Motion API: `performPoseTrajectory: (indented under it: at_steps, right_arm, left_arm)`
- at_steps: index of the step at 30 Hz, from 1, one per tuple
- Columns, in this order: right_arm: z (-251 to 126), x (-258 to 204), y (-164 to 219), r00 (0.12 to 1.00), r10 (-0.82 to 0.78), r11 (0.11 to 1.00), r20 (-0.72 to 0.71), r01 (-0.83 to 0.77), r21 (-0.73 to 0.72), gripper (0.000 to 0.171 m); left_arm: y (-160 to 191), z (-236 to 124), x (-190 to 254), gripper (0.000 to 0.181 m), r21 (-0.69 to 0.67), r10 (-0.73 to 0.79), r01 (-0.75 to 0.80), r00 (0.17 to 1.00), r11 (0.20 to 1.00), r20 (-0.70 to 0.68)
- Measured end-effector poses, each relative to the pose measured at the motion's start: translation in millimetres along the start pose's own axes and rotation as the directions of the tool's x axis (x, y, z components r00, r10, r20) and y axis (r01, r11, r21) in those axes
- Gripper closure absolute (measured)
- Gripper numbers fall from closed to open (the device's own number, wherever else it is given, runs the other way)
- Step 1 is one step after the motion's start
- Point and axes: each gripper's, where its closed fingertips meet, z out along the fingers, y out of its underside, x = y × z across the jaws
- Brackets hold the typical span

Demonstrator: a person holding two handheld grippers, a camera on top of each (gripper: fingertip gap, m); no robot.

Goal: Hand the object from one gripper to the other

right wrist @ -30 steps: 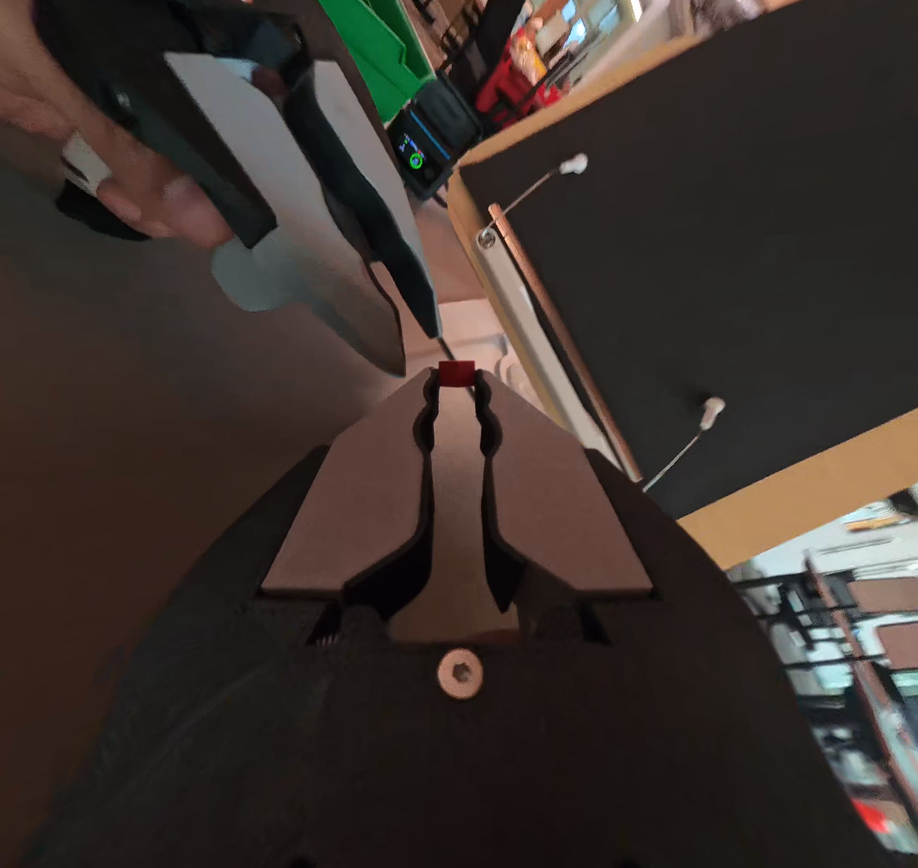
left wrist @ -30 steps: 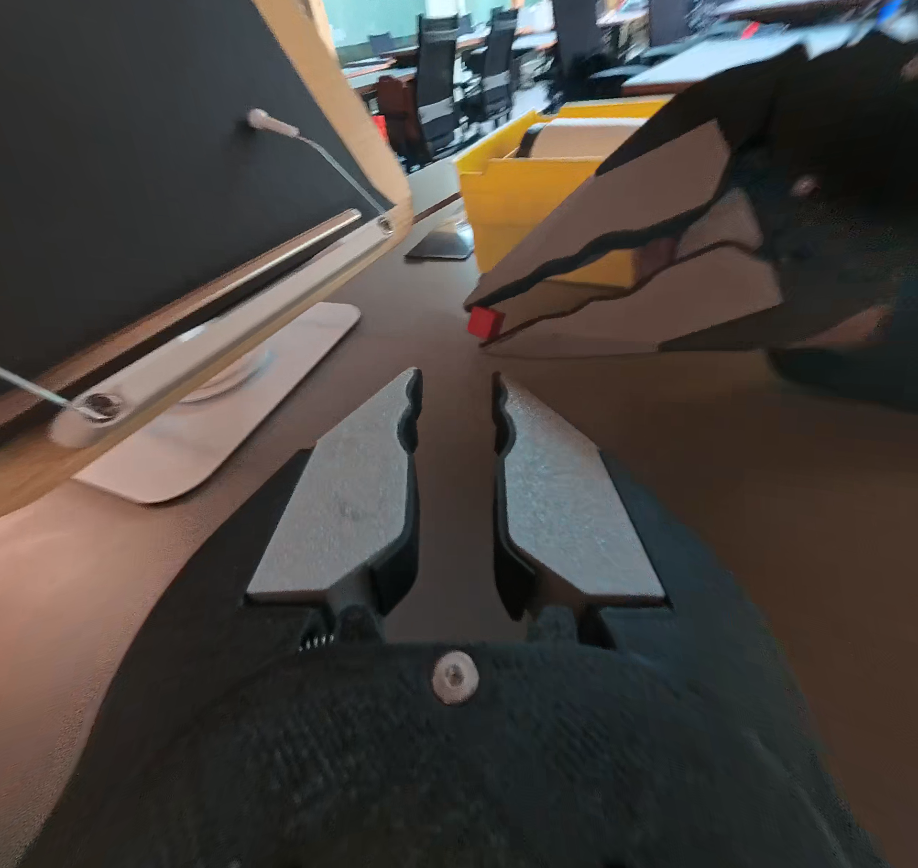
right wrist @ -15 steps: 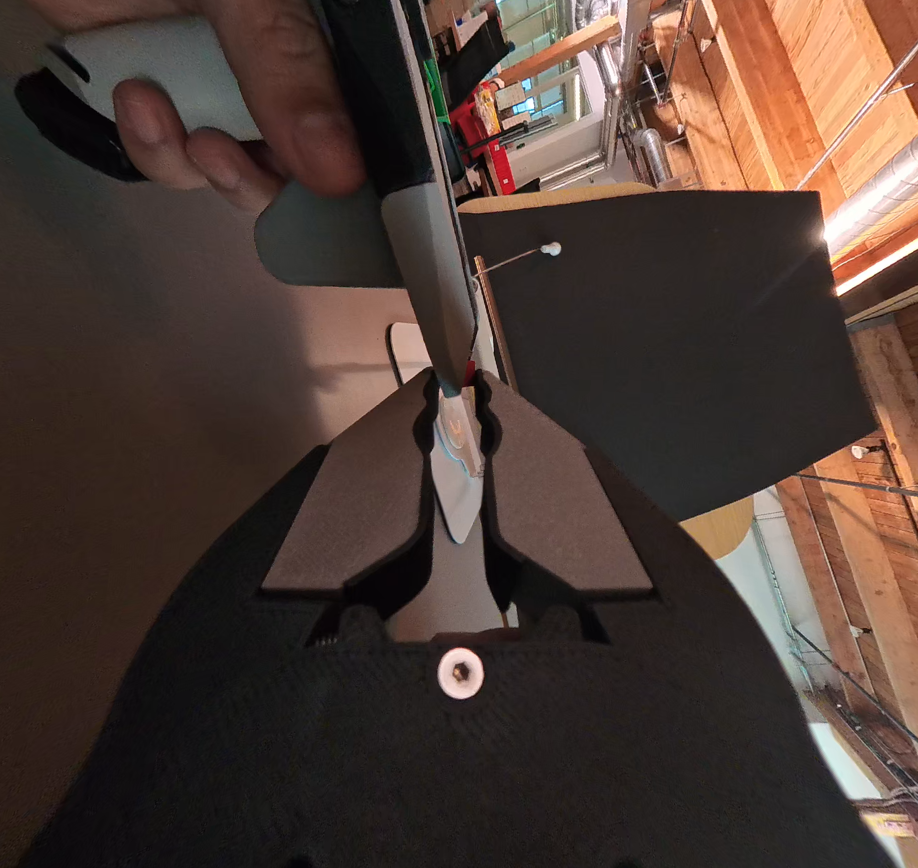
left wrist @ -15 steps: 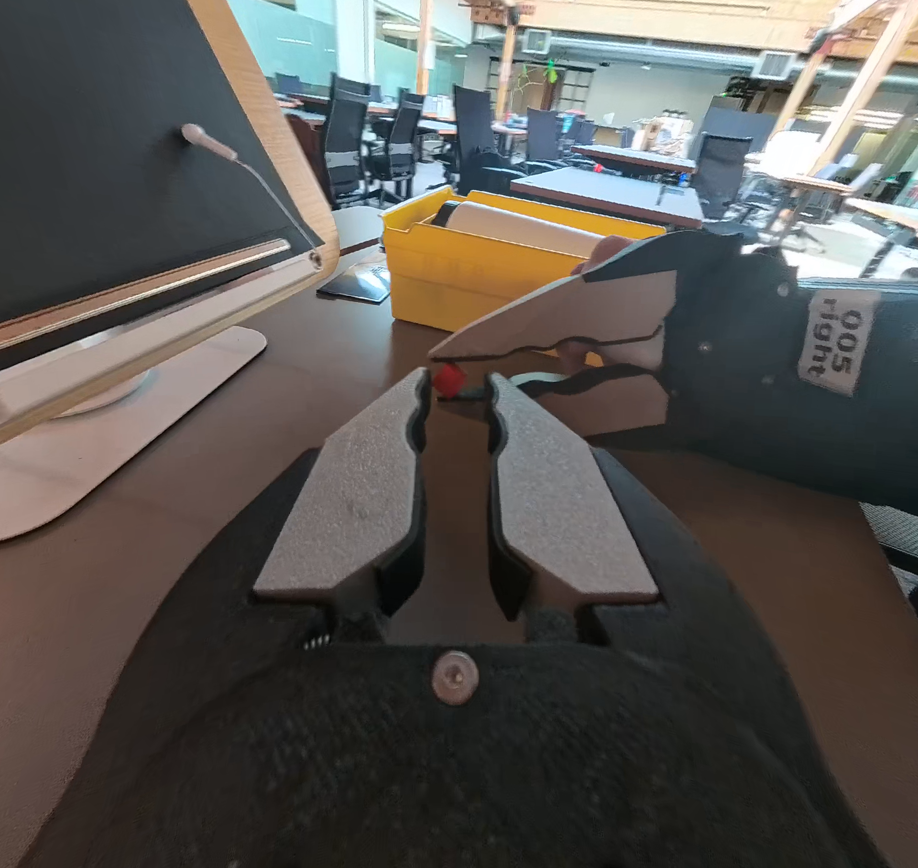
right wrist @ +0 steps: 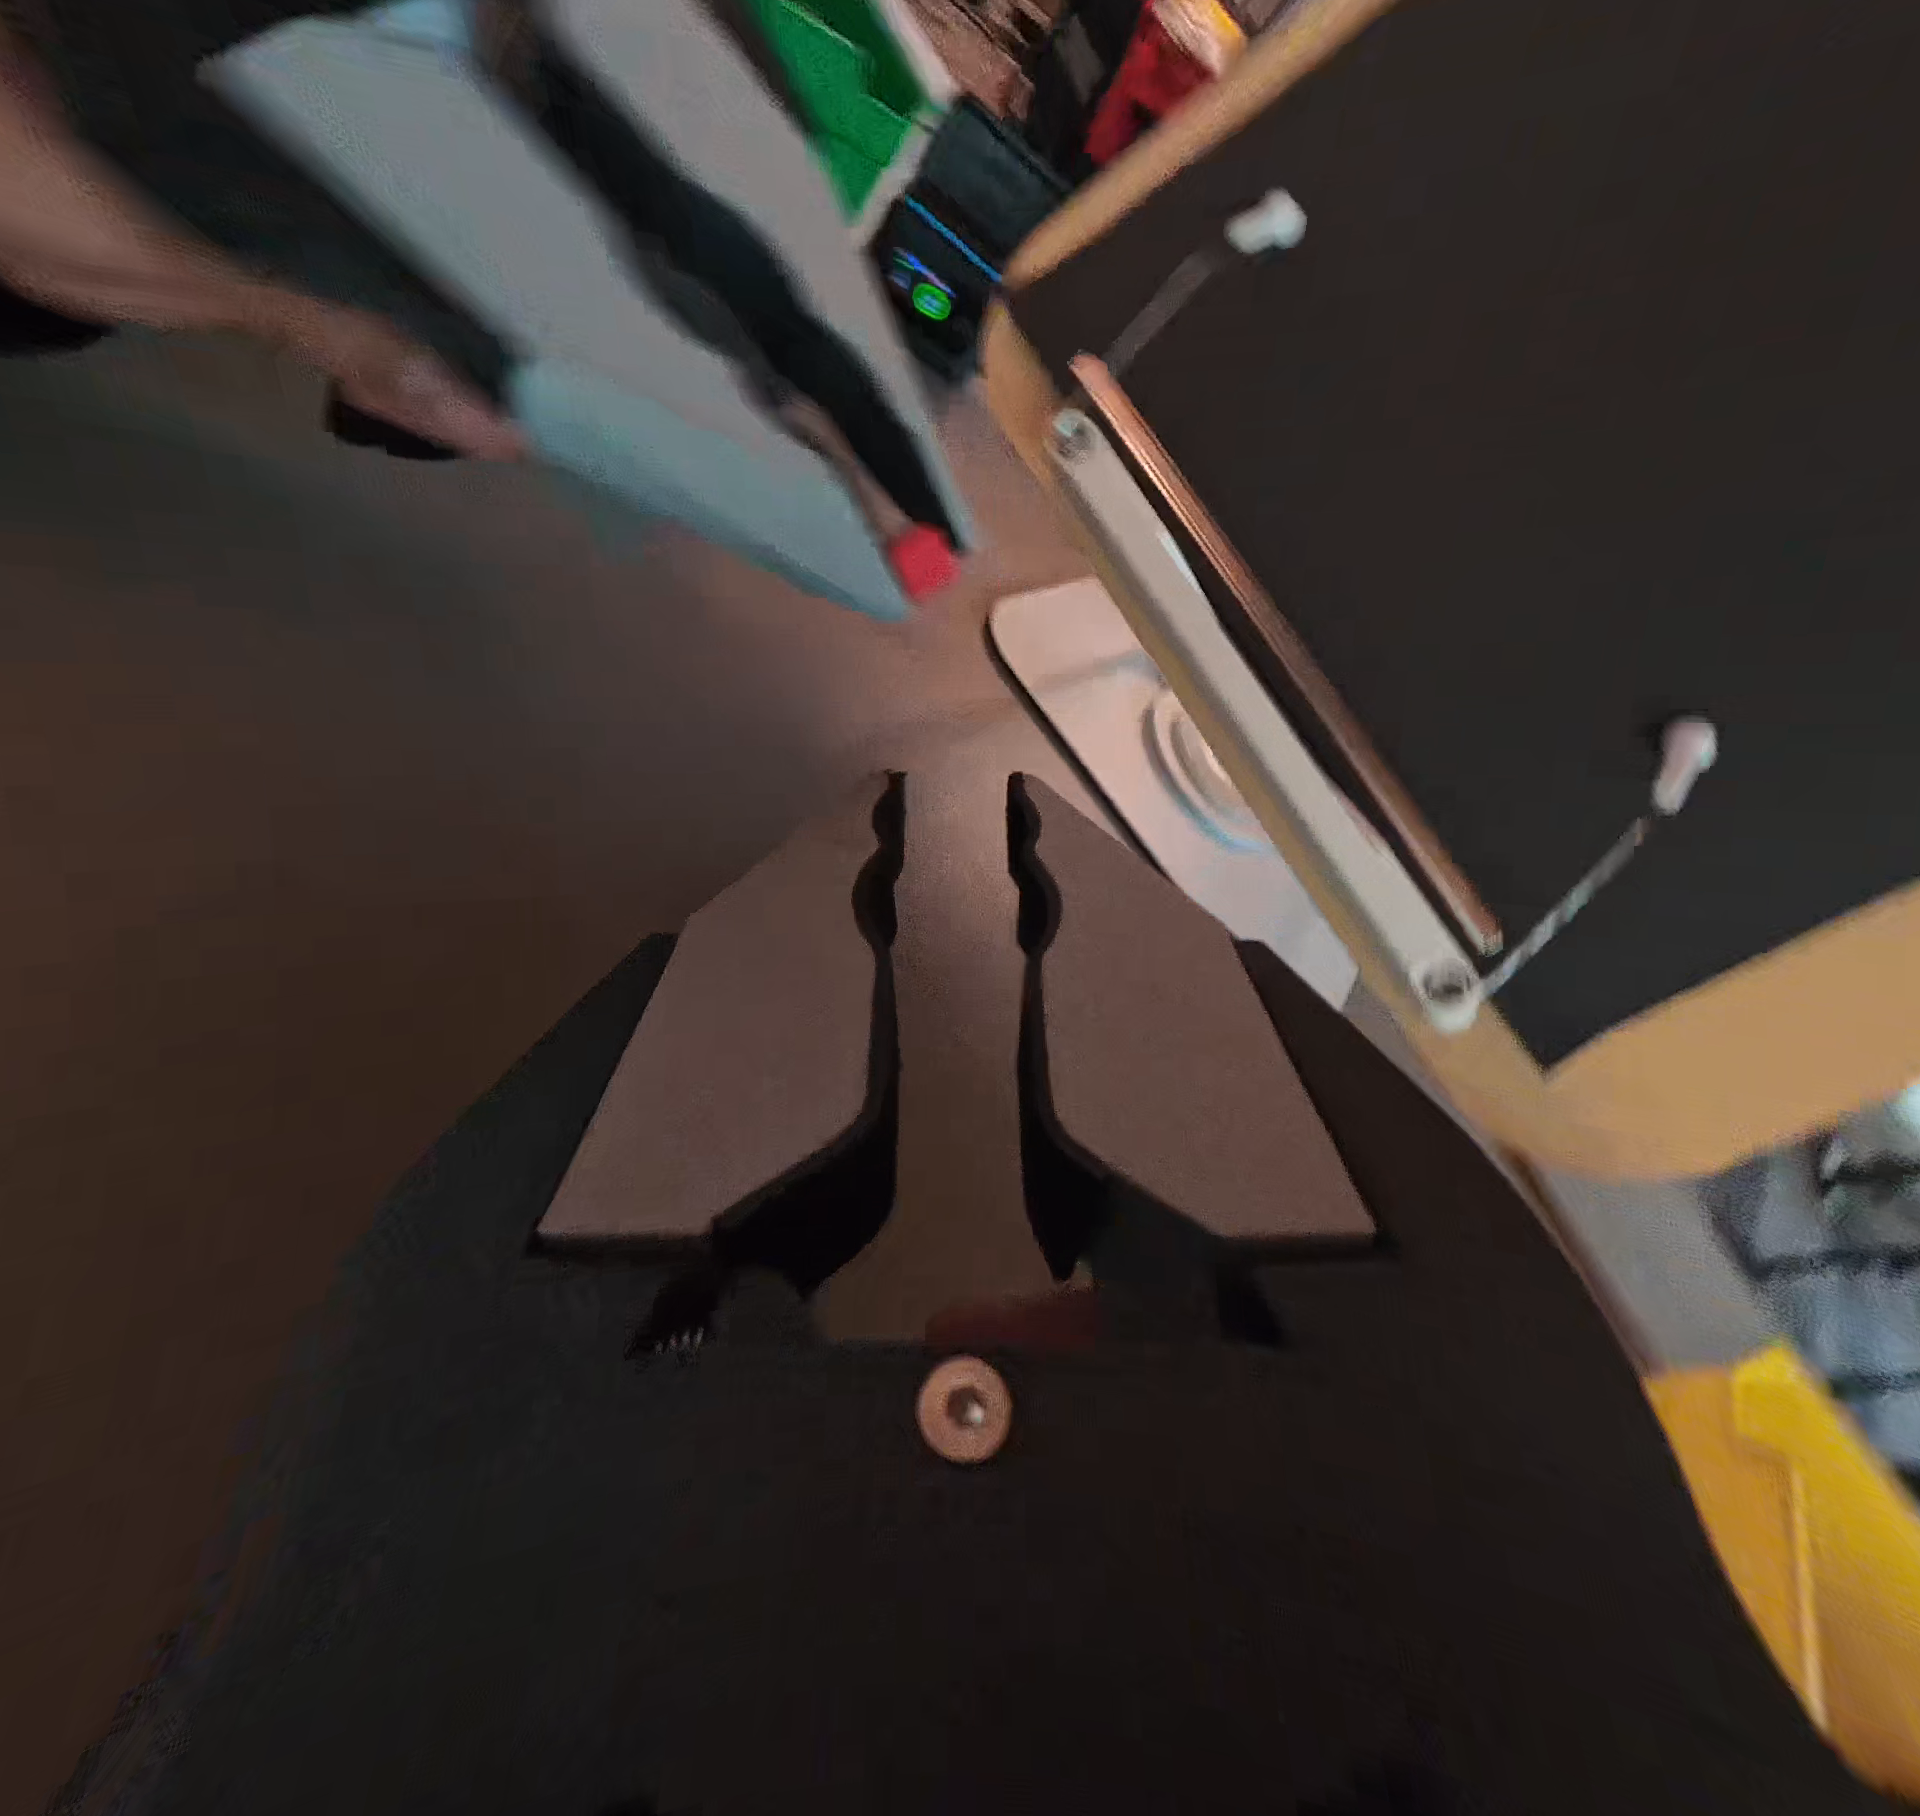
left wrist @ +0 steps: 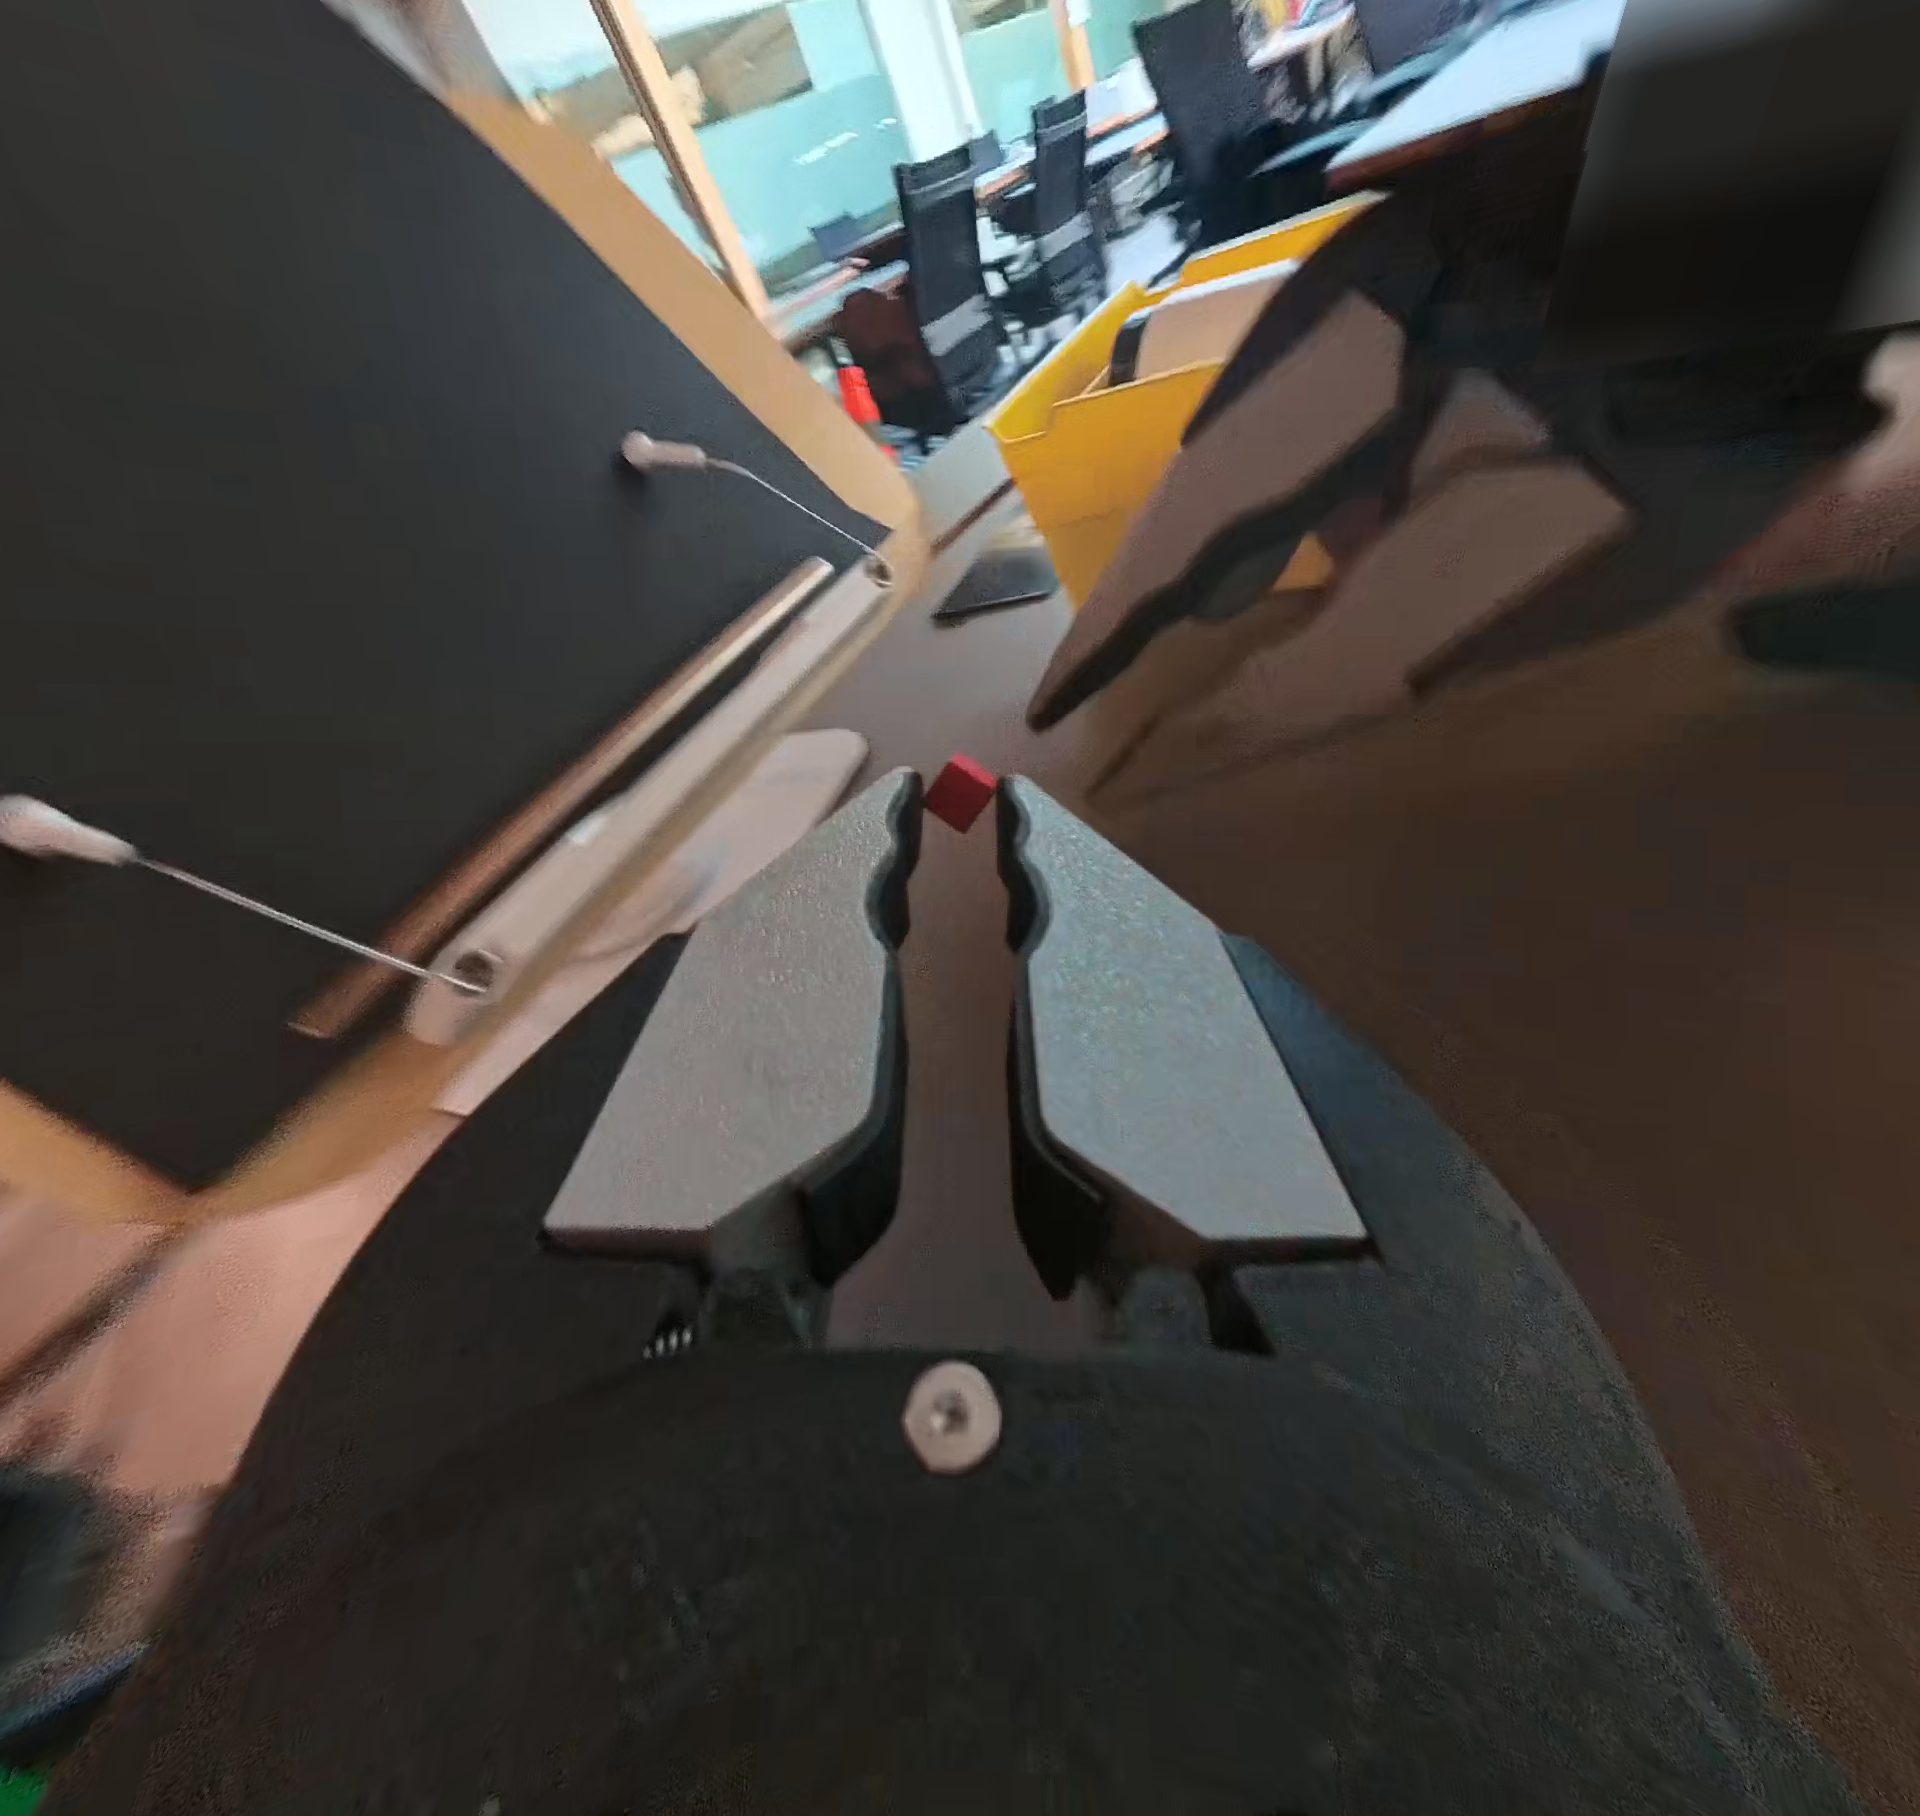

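Observation:
A small red cube (left wrist: 958,796) sits pinched between the tips of my left gripper (left wrist: 958,802), which is shut on it above the dark table. The right wrist view shows the same cube (right wrist: 923,561) at the tips of the left gripper (right wrist: 930,569), up and to the left of my own fingers. My right gripper (right wrist: 954,785) is open and empty. It also shows in the left wrist view (left wrist: 1070,743), drawn back to the upper right of the cube, with its jaws apart.
A black board with a wooden edge (left wrist: 312,436) leans on a white stand (right wrist: 1122,727) beside the grippers. A yellow bin (left wrist: 1101,447) stands behind on the table. A green bin (right wrist: 831,73) and a small lit device (right wrist: 935,291) lie farther off.
The cube has passed from my right gripper to my left. The left has shut on it, the right has opened and pulled away. Both views are blurred by motion.

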Motion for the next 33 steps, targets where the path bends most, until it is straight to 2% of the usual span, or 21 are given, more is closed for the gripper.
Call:
performPoseTrajectory:
  at_steps: [1,5,8,14,17,20,23,27,33]
  right_arm:
    - [0.0,6.3,3.4,0.997,0.082,0.997,-0.003,-0.082,-0.011,0.155]
    - [-1.5,-3.3,-6.1,0.925,0.334,0.938,0.182,-0.345,0.035,0.140]
    - [-4.9,-12.6,-15.4,0.858,0.414,0.891,0.304,-0.451,0.056,0.145]
    - [-13.4,-15.4,-28.4,0.767,0.475,0.823,0.431,-0.560,0.091,0.144]
    - [-13.5,-16.5,-30.2,0.745,0.491,0.806,0.450,-0.585,0.089,0.145]
    - [-13.3,-23.8,-31.8,0.727,0.486,0.804,0.485,-0.589,0.077,0.154]
    - [-7.2,-26.5,-22.9,0.755,0.477,0.831,0.449,-0.554,0.049,0.162]
    - [-4.2,-26.4,-19.1,0.751,0.498,0.828,0.434,-0.561,0.021,0.162]
    - [-2.7,-24.7,-16.2,0.806,0.454,0.866,0.380,-0.499,0.024,0.163]
  left_arm:
    - [-1.1,-1.2,-1.0,0.170,0.002,0.102,-0.102,0.994,0.995,0.043]
    - [-5.5,-2.2,11.1,0.170,-0.015,0.416,-0.417,0.901,0.909,0.124]
    - [-6.8,-0.2,17.2,0.170,-0.040,0.519,-0.519,0.841,0.854,0.156]
    - [-5.0,-0.4,12.6,0.170,-0.048,0.503,-0.502,0.849,0.863,0.163]
    - [-6.1,0.7,19.2,0.170,-0.036,0.516,-0.517,0.843,0.855,0.149]
    - [-4.5,2.9,26.5,0.170,-0.041,0.545,-0.545,0.828,0.837,0.129]
    - [-1.3,4.4,32.1,0.171,-0.034,0.529,-0.528,0.843,0.849,0.096]
    - [3.3,6.6,31.7,0.171,-0.052,0.529,-0.526,0.844,0.849,0.088]
    - [6.0,8.7,31.5,0.172,-0.070,0.534,-0.530,0.841,0.845,0.090]
